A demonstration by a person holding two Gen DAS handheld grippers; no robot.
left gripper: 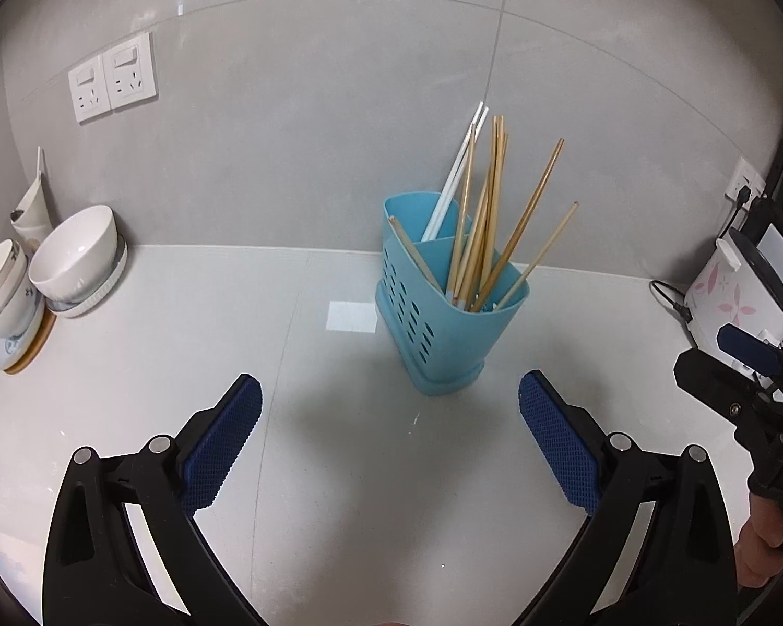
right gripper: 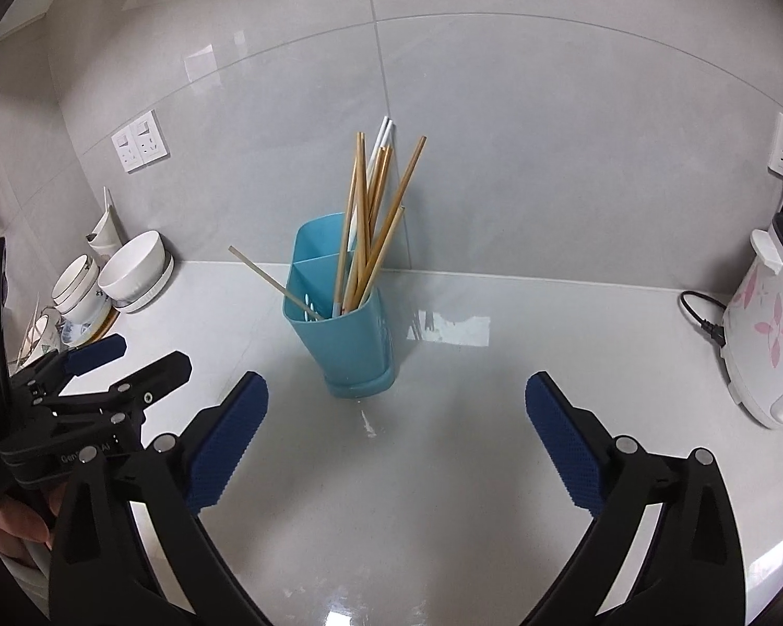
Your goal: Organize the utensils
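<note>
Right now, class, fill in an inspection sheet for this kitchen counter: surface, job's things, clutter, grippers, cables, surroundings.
Surface: pale counter, glossy, a white speck in front of the holder.
Job's things: blue utensil holder upright, wooden chopsticks and white chopsticks standing in it; one chopstick leans out over the rim.
Clutter: stacked bowls and plates at the left wall.
Grippers: left gripper and right gripper both open, fingers empty, short of the holder.
Cables: black cord by the rice cooker; a plug in the right-hand socket.
Surroundings: grey tiled wall, double wall socket.
</note>
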